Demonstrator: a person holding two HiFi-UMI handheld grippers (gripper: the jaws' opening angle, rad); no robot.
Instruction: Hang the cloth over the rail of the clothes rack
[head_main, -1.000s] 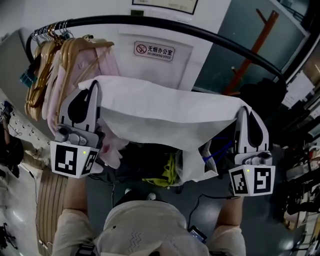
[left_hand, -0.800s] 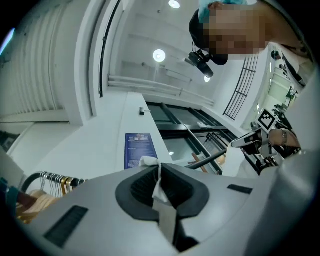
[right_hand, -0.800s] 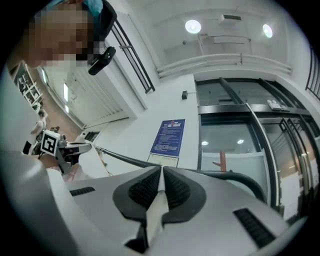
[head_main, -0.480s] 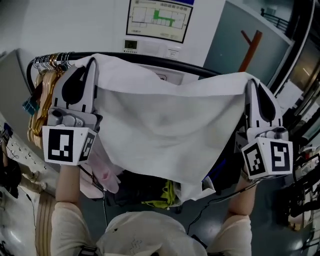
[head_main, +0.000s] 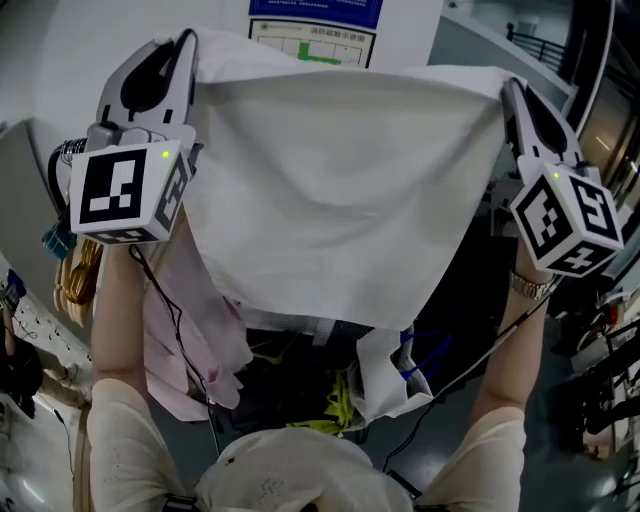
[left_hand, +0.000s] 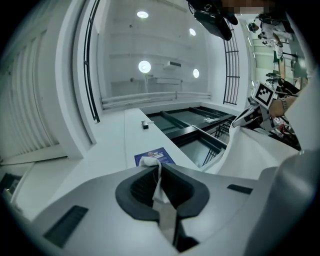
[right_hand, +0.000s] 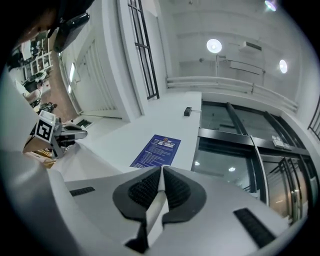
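Cloth (head_main: 330, 200) and both grippers were raised higher than in earlier frame. Cloth was stretched from 11 to 1 o'clock, hanging toward 6. Left gripper (head_main: 186, 40) was clamped shut on its 11 o'clock corner, right gripper (head_main: 507, 88) on its 1 o'clock corner. Hangers (head_main: 72, 270) were seen at 9 o'clock.

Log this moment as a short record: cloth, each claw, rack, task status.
cloth: white cloth, spread wide, held up by its two top corners, lower edge hanging free
left claw: left claw shut on one top corner
right claw: right claw shut on the other top corner
rack: wooden hangers and a pink garment show at the left; the rail is hidden behind the cloth
status: cloth held in the air, not seen draped on the rail
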